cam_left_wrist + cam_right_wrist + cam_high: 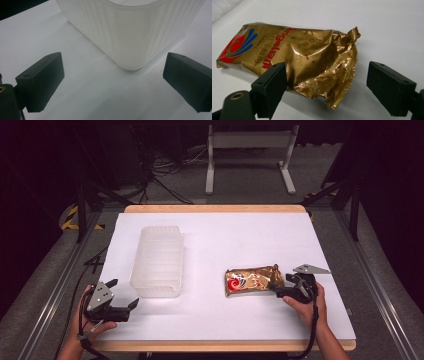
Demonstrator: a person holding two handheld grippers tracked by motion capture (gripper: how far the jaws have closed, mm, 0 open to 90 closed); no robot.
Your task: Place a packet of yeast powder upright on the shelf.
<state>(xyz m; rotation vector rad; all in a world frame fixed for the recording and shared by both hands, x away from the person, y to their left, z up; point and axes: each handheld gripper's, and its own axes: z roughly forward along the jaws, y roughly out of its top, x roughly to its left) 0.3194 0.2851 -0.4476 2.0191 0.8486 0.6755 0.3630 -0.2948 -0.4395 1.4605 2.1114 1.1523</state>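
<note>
Gold packet (294,60) between wide-open hand-held gripper (327,82)

Bright overhead light floods the white desk (240,315) while the surroundings stay dark. Glare glints off the crinkled gold foil packet (307,62). Nearby black fingers (42,82) look soft, slightly blurred.

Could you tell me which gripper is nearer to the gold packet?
The right gripper: its open fingers straddle the gold packet's crumpled end. The left gripper is open beside the translucent tub, far from it.
</note>
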